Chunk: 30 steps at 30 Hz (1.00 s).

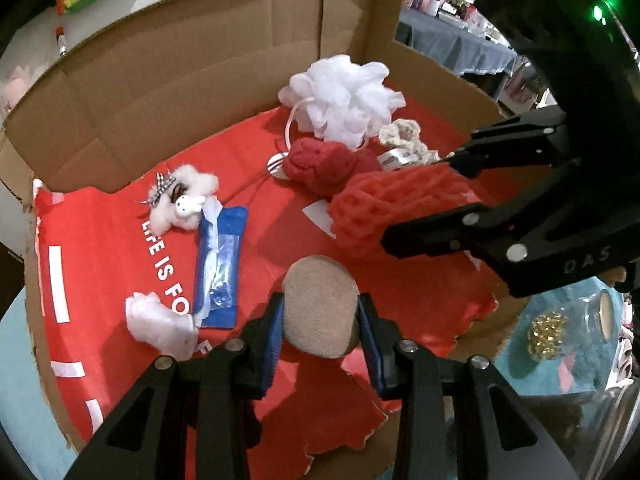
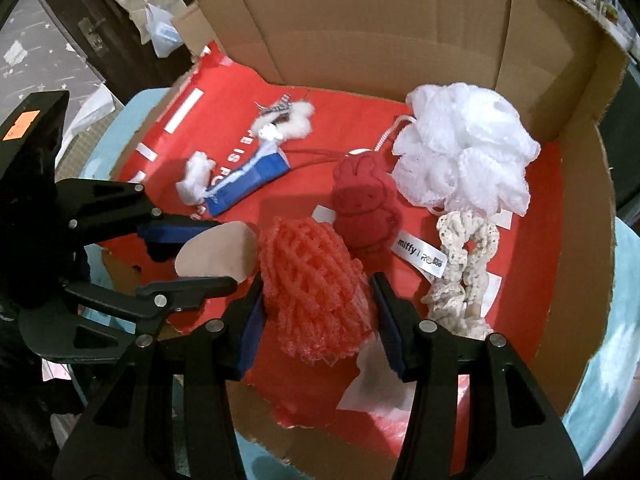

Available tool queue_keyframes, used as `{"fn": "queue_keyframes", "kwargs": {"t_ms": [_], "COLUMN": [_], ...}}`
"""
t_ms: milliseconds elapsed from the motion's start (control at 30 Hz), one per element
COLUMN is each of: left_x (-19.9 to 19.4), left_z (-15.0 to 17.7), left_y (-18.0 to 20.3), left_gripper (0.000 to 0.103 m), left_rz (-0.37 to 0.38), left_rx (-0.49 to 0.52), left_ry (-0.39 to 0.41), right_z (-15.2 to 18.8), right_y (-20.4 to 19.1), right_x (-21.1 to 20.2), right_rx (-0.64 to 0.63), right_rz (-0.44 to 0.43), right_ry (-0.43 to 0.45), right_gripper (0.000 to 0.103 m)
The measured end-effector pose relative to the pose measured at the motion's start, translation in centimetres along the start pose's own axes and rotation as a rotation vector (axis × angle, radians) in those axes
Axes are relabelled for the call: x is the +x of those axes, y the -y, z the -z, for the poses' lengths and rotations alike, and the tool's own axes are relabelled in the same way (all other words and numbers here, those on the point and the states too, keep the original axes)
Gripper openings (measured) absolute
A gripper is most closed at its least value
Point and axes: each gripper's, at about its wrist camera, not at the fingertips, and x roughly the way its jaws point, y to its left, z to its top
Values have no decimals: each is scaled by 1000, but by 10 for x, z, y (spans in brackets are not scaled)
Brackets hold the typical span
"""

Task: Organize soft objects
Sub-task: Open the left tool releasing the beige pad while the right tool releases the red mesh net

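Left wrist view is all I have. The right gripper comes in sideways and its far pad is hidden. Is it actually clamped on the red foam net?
Observer: Yes. In the right wrist view the right gripper has both blue pads pressed into the sides of the red foam net.
Operator: What's the dark red lump behind it?
Observer: It's a flat red plush with a rabbit face stitched on it. Its white tag reads "miffy".
Operator: And the cream thing by the loofah?
Observer: That's a long crocheted cream strip with loops, running from the white loofah toward the near edge of the box.
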Motion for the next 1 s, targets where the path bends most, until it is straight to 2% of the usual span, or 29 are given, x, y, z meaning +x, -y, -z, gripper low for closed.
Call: {"fn": "queue_keyframes", "kwargs": {"t_ms": [500,767,900,1000], "left_x": [10,4,-11,-23], "left_z": [0,2,4,8], "left_y": [-8,-4,-8,-12], "left_gripper": [45,57,73,78], "left_rz": [-17,-28,-33,-41], "left_rx": [-16,-21,-56,-102], "left_ry": [1,19,55,78], "right_z": [-5,-3,-2,0], "right_y": [0,3,4,2], "right_x": [8,6,1,-6], "right_rx": [10,29,45,54], "right_rz": [-15,-15,-10,10], "right_ry": [-11,-12,-2,11], "right_gripper": [52,63,67,67]}}
